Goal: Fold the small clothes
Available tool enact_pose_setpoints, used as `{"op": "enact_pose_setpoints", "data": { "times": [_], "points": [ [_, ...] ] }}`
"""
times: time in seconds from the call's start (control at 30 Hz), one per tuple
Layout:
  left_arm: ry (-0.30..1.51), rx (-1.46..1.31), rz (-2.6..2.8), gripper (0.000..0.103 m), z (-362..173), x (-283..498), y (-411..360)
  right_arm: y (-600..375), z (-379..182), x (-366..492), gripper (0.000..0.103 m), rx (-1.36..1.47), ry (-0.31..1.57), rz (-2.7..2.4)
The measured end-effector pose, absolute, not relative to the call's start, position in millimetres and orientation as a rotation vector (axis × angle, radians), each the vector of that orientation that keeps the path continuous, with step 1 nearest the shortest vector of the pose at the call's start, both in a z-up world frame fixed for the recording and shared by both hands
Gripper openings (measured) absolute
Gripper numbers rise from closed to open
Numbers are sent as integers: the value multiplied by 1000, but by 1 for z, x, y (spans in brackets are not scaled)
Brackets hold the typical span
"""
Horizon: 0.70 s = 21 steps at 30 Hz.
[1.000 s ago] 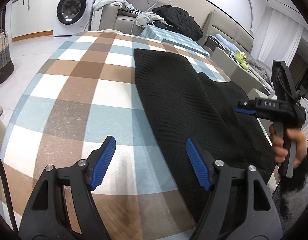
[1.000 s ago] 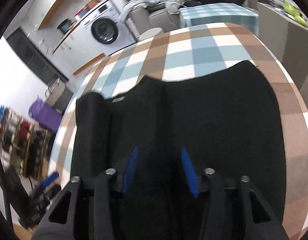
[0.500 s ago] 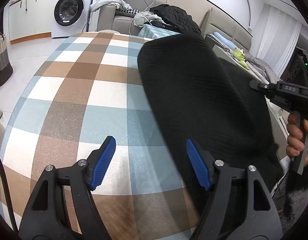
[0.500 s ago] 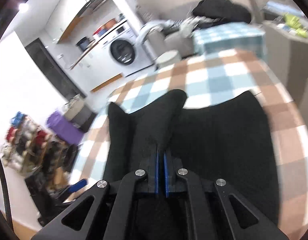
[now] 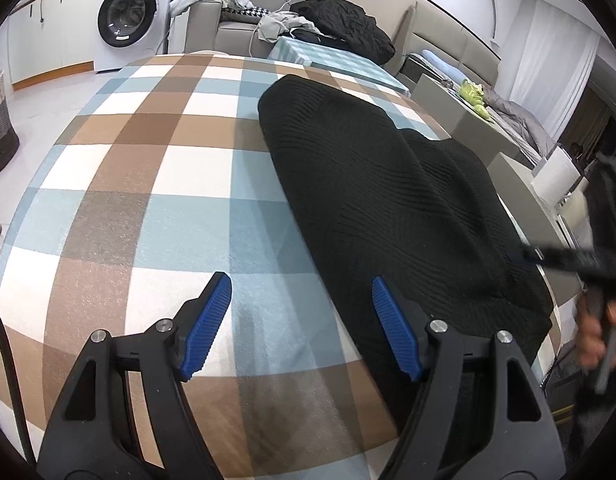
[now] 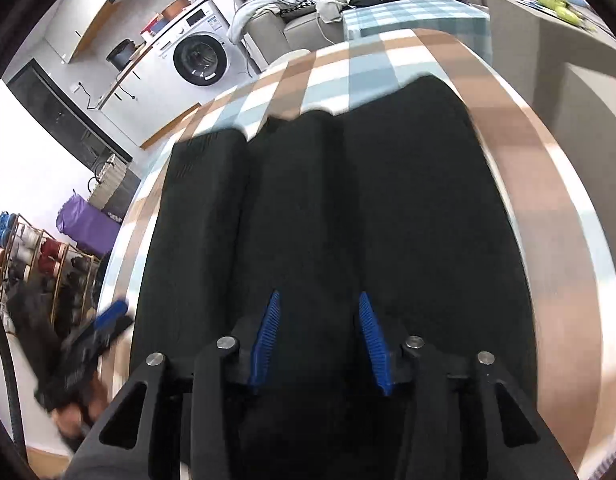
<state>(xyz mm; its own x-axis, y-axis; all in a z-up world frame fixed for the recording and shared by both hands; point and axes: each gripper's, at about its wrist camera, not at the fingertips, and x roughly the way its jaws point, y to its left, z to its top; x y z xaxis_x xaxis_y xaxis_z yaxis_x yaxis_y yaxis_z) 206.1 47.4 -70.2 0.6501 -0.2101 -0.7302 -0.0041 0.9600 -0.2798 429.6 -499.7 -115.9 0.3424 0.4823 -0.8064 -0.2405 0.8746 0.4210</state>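
The black sweater (image 5: 388, 200) lies lengthwise along the table's (image 5: 148, 200) right edge, directly under my right tongs (image 6: 318, 344), just reopened and empty, while my left tongs (image 5: 300, 328), wide open and empty, hover beside its near-left edge.

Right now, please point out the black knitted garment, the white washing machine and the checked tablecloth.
black knitted garment (image 5: 372, 184): left wrist view, middle of the ribbed fabric.
white washing machine (image 5: 128, 20): left wrist view, round door.
checked tablecloth (image 5: 156, 184): left wrist view, bare part.
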Motion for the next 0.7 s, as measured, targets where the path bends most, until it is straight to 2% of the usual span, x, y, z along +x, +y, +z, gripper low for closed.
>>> {"op": "enact_pose_setpoints", "data": {
  "times": [0.17, 0.33, 0.37, 0.4, 0.43, 0.6, 0.7],
  "points": [
    [857, -265, -138, 71, -67, 199, 39, -515, -108, 375, 43, 368, 1146, 429],
    [862, -230, -170, 71, -65, 192, 25, -494, -114, 373, 47, 386, 1199, 469],
    [859, -226, -172, 71, -65, 191, 24, -488, -117, 374, 40, 377, 1197, 465],
    [856, -224, -172, 71, -64, 190, 23, -483, -120, 375, 18, 355, 1191, 448],
    [853, -225, -174, 71, -63, 189, 24, -481, -122, 374, 10, 341, 1190, 439],
    [844, -231, -167, 71, -59, 184, 26, -511, -85, 331, 6, 500, 1007, 543],
    [859, -223, -169, 71, -61, 183, 24, -528, -95, 312, 6, 540, 1052, 522]
  ]
}}
